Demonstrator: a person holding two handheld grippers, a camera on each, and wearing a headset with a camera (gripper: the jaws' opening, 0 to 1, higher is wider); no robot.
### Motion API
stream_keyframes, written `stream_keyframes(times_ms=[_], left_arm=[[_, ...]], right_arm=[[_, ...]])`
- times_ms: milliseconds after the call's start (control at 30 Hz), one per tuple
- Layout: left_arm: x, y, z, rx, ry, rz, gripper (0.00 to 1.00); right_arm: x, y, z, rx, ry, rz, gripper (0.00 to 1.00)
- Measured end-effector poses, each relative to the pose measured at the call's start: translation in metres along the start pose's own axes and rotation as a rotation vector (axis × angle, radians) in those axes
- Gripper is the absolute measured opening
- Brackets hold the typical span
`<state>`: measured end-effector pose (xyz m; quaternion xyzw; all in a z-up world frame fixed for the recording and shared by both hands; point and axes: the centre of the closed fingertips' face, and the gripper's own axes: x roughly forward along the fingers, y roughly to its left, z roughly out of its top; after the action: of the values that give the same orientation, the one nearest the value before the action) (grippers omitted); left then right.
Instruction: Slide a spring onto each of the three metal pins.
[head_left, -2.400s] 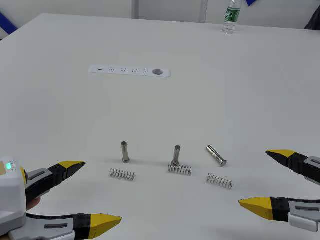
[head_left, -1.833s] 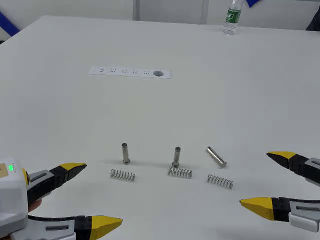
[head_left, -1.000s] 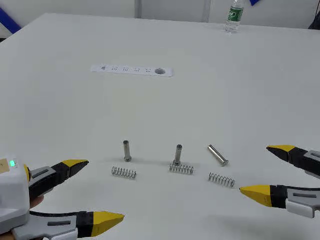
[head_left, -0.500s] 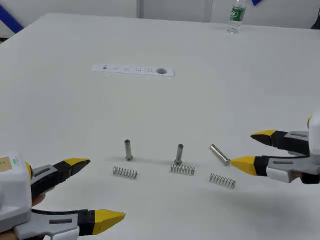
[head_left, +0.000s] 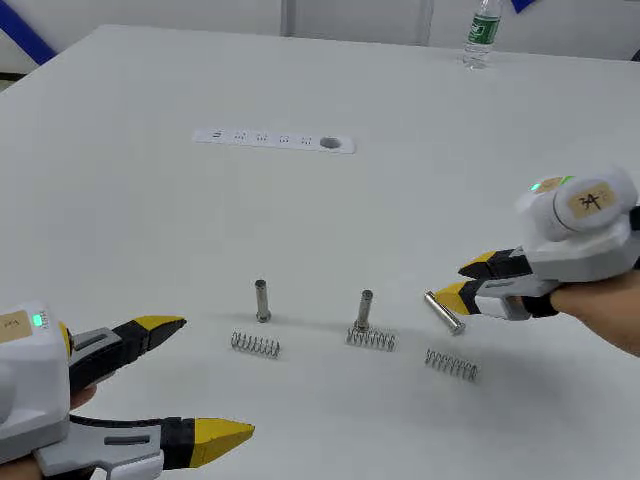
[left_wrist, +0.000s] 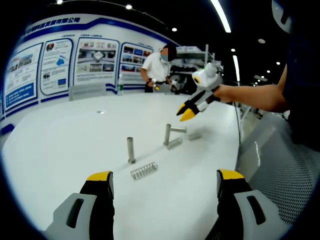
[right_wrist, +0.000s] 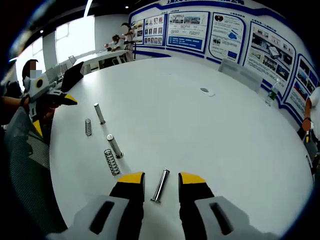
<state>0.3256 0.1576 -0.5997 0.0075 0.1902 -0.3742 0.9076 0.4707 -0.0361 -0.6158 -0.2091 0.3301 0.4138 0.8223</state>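
Two metal pins stand upright on the white table, the left pin (head_left: 262, 301) and the middle pin (head_left: 365, 310). A third pin (head_left: 443, 312) lies flat at the right. One spring lies in front of each: left spring (head_left: 255, 345), middle spring (head_left: 371, 340), right spring (head_left: 451, 364). My right gripper (head_left: 465, 282) is open, with its yellow tips just right of the lying pin. In the right gripper view the lying pin (right_wrist: 160, 185) runs between that gripper's (right_wrist: 161, 178) parted jaws, which hold nothing. My left gripper (head_left: 205, 378) is wide open near the front left, short of the left spring (left_wrist: 144, 170).
A white power strip (head_left: 273, 140) is set into the table farther back. A water bottle (head_left: 483, 32) stands at the far edge. A person (left_wrist: 157, 70) stands beyond the table in the left gripper view. The table's near edge runs close to both grippers.
My right gripper has swung left and forward to the lying pin, and its jaws have narrowed. The left gripper, pins and springs have stayed put.
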Motion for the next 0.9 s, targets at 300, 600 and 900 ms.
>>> stream_keyframes(times_ms=[300,600,900], left_arm=[[0.001,-0.002,-0.001,0.004,0.007,-0.006,0.86],[0.002,-0.002,-0.001,0.004,0.011,-0.007,0.85],[0.002,-0.002,-0.003,0.005,0.015,-0.009,0.84]], right_arm=[[0.019,-0.007,-0.010,0.022,0.075,0.001,0.23],[0.030,-0.007,-0.015,0.047,0.131,-0.004,0.19],[0.037,-0.009,-0.020,0.082,0.179,0.001,0.15]])
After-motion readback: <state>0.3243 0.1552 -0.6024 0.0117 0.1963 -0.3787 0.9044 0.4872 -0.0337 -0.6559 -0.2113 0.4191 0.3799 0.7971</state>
